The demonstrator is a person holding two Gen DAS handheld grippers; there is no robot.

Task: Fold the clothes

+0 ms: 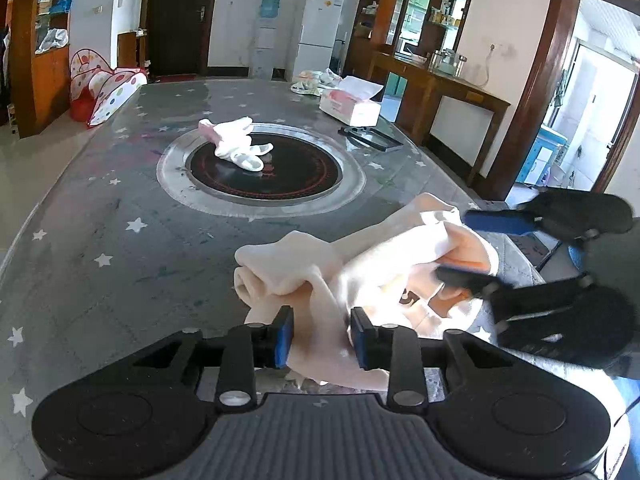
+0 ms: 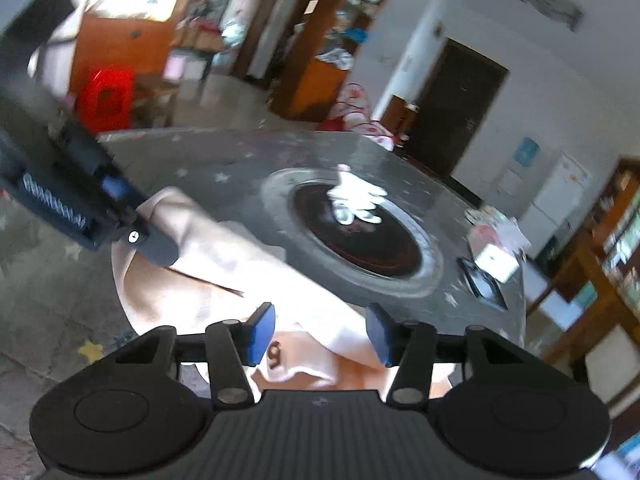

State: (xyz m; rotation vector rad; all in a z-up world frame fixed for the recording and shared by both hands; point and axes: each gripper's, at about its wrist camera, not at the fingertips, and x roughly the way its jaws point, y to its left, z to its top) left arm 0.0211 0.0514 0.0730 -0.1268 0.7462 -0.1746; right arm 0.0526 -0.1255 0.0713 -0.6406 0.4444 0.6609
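The right wrist view was blurred, so cloth detail there was hard to read; the pink garment (image 1: pixel 360 276) lay bunched on the surface (image 1: pixel 100 216), partly under both tools; the left gripper (image 1: pixel 322 334) stood parted with cloth between its fingers; the right gripper (image 2: pixel 320 334) gaped wide over it, gripping nothing; beyond the fingers lay a white garment (image 1: pixel 236 144), a tissue box (image 1: pixel 350 106) to its right.

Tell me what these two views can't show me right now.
- Left wrist: whether the left gripper pinches the pink garment; cloth fills the gap.
- Right wrist: motion blur smears the white clothes.
- Right wrist: the right gripper body hides the garment's near edge.
- Left wrist: garment print hidden by folds.
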